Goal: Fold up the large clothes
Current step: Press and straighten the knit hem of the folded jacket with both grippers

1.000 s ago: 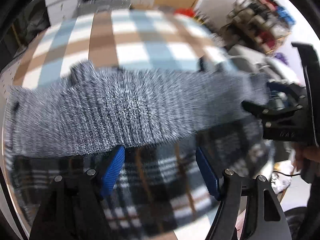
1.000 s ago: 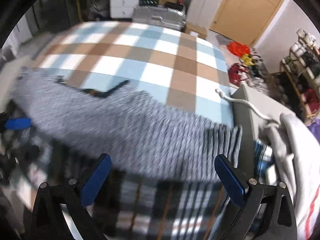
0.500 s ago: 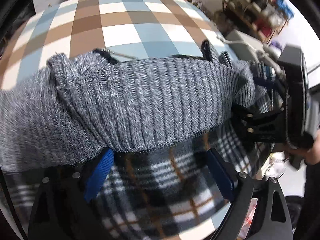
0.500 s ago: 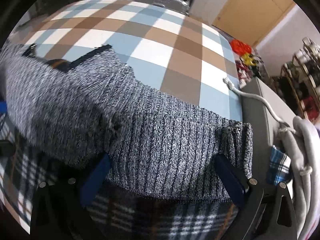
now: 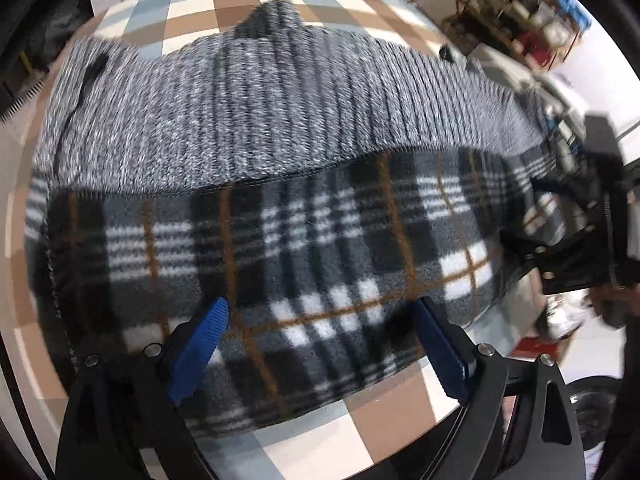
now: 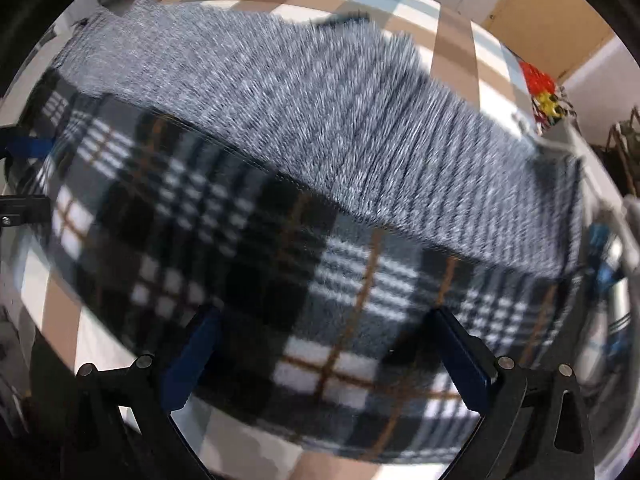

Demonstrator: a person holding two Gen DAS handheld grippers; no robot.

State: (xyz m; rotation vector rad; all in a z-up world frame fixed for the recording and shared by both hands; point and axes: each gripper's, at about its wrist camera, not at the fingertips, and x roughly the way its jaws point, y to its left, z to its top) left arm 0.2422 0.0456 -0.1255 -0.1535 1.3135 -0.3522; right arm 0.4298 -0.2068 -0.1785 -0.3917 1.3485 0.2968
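- Left gripper [image 5: 320, 354]: jaws are seen spread wide, having just been opening; nothing is clamped between the blue pads, which stand over the plaid cloth.
- Right gripper [image 6: 324, 360]: jaws are seen wide apart, nothing pressed between them; the same gripper is also glimpsed at the right edge of the left wrist view.
- Grey knit garment [image 5: 256, 116]: earlier its ribbed hem was hanging at the pads of both grippers; it is now laid down farther from them, its hem resting across the plaid cloth.
- Plaid fleece cloth [image 5: 320, 248]: more of it is uncovered than before; it lies under the knit on the surface.
- Checked surface [image 5: 360, 436]: one, in brown, blue and white squares.
- Count: two grippers, one knit garment, one plaid cloth.
- Both views are blurred.
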